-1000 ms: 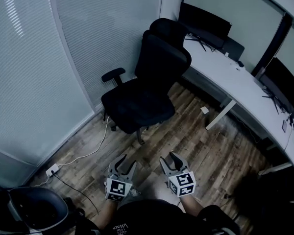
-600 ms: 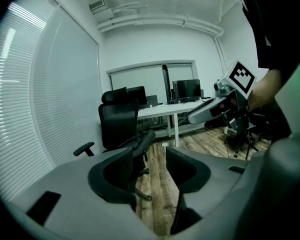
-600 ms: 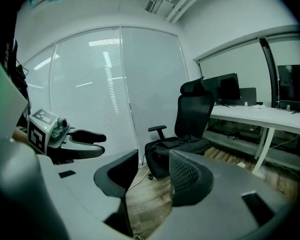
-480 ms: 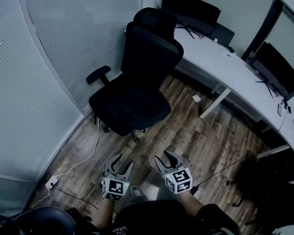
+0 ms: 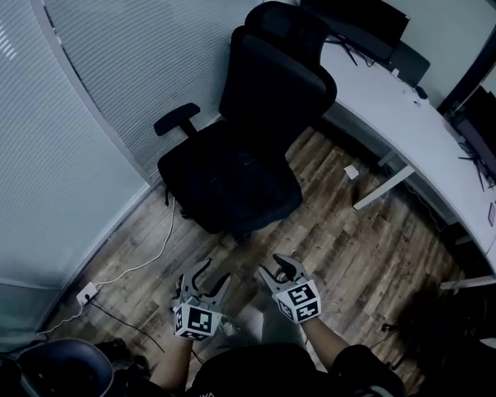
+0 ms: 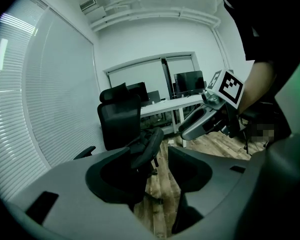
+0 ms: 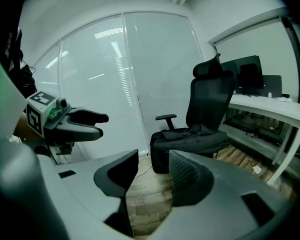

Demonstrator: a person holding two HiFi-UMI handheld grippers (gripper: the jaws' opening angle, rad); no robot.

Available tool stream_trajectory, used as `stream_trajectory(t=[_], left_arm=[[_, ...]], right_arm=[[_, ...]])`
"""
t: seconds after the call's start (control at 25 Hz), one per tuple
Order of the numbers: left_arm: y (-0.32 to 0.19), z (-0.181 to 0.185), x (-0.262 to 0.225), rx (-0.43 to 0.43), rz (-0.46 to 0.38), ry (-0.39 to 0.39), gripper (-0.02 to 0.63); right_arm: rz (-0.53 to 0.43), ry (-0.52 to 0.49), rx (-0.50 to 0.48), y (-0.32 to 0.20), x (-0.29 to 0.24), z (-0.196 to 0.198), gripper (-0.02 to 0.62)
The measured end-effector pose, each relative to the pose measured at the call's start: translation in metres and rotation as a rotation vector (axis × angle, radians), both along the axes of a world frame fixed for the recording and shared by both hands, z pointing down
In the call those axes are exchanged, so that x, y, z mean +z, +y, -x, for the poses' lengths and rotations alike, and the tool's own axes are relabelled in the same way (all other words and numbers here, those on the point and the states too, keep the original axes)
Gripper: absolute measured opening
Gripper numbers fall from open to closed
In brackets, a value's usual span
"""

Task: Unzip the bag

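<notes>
step: likely approaching, unzipping not begun | left tongs [image 5: 213,271] opening, gripping nothing | right tongs [image 5: 279,263] spread, gripping nothing | soft black fabric bag [image 7: 189,133] lying across seat of black swivel office chair [image 5: 277,81], well apart from both | next: closing in, locating zipper pull

Each hand carries a grey gripper with two curved jaws lined in black, the left gripper [image 5: 215,273] and the right gripper [image 5: 283,265] built alike; the left one's jaws are opening with nothing between them. At the back of each sits a white cube [image 5: 196,321] printed with black square markers, and a small green light [image 7: 52,112] glows on the left one's body. The person wears a dark top [image 5: 256,369] whose sleeves end above the forearms
</notes>
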State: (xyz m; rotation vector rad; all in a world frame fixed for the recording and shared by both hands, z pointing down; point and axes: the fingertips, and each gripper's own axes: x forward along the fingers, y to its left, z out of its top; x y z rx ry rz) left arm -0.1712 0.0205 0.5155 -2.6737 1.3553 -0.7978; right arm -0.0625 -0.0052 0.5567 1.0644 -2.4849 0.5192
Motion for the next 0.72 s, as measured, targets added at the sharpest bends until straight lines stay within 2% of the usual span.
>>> stream_trajectory(t=[0.32, 0.72], left_arm=[[-0.06, -0.019, 0.05, -0.028, 0.061, -0.071, 0.238], [-0.083, -0.027, 0.113, -0.017, 0.133, -0.09, 0.247]], right_arm=[[0.038, 0.021, -0.13, -0.069, 0.056, -0.003, 0.172], [0.103, -0.075, -0.225, -0.112, 0.139, 0.029, 0.172]])
